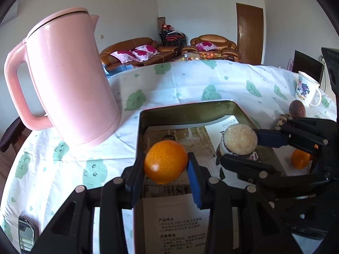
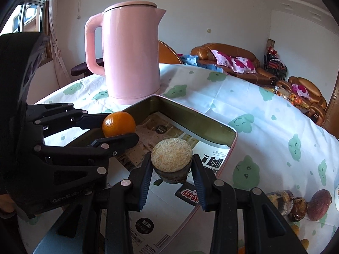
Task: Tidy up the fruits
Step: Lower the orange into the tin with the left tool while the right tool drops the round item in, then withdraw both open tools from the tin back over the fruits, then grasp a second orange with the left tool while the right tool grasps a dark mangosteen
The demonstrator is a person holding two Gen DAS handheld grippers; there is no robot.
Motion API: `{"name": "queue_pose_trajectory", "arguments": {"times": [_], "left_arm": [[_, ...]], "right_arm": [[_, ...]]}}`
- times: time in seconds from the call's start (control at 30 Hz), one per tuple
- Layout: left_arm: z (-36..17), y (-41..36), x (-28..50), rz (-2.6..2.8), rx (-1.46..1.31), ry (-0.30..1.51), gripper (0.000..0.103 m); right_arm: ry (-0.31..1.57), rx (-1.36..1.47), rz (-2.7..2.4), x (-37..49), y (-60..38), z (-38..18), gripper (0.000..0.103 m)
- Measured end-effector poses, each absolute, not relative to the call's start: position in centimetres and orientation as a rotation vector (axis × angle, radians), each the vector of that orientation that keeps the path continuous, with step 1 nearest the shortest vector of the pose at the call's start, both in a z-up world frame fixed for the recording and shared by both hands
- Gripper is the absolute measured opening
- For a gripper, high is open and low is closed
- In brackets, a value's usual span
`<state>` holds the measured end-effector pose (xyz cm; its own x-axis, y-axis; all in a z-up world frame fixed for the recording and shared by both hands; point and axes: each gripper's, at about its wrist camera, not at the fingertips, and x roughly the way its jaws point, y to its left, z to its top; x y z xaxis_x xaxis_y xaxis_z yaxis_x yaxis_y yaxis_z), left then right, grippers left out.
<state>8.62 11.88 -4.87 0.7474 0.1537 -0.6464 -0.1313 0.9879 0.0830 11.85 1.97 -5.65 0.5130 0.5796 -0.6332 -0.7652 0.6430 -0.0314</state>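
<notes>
Got my left gripper (image 1: 166, 165) clamped on an orange (image 1: 165, 161) and my right gripper (image 2: 171, 169) pinching a cut sugarcane-looking chunk (image 2: 171, 160), both hovering over the open tin box (image 2: 197, 117) on the bench. Worry: the fingers are crowded close, so letting go carelessly could knock one piece away.

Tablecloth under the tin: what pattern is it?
White tablecloth printed with mint-green cartoon blobs with little faces; clearest in the right wrist view.
</notes>
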Motion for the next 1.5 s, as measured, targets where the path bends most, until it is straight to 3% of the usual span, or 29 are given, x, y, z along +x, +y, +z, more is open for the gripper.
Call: {"name": "queue_pose_trajectory", "arguments": {"times": [0.17, 0.3, 0.37, 0.43, 0.53, 0.87, 1.37, 1.43, 1.5], "left_arm": [[-4.9, 11.8, 8.3, 0.162, 0.028, 0.704, 0.041], [-4.5, 12.0, 7.4, 0.151, 0.0, 0.683, 0.045], [-3.9, 12.2, 6.7, 0.135, -0.039, 0.666, 0.053], [-3.2, 11.8, 5.7, 0.158, -0.037, 0.628, 0.082], [-2.0, 10.8, 4.1, 0.161, -0.026, 0.56, 0.102], [-1.9, 3.7, 3.1, 0.01, -0.002, 0.538, 0.102], [-3.4, -0.4, 4.0, -0.043, 0.057, 0.595, 0.102], [-3.5, -0.6, 4.1, -0.053, 0.059, 0.597, 0.102], [-3.5, -0.9, 4.1, -0.063, 0.062, 0.597, 0.102]], "right_arm": [[0.633, -0.327, 0.826, 11.8, 1.9, -5.7, 0.039], [0.599, -0.323, 0.79, 11.3, 1.3, -5.1, 0.051], [0.582, -0.302, 0.785, 11.0, 0.4, -4.5, 0.057], [0.562, -0.289, 0.779, 10.4, -0.9, -3.8, 0.06], [0.547, -0.27, 0.738, 9.5, -3.9, -2.9, 0.062], [0.636, -0.117, 0.471, 7.9, -16.4, -3.9, 0.062], [0.824, -0.125, 0.545, 9.0, -14.9, -7.7, 0.062], [0.845, -0.116, 0.565, 9.3, -15.0, -7.9, 0.045], [0.839, -0.103, 0.578, 9.1, -15.2, -7.8, 0.043]]}}
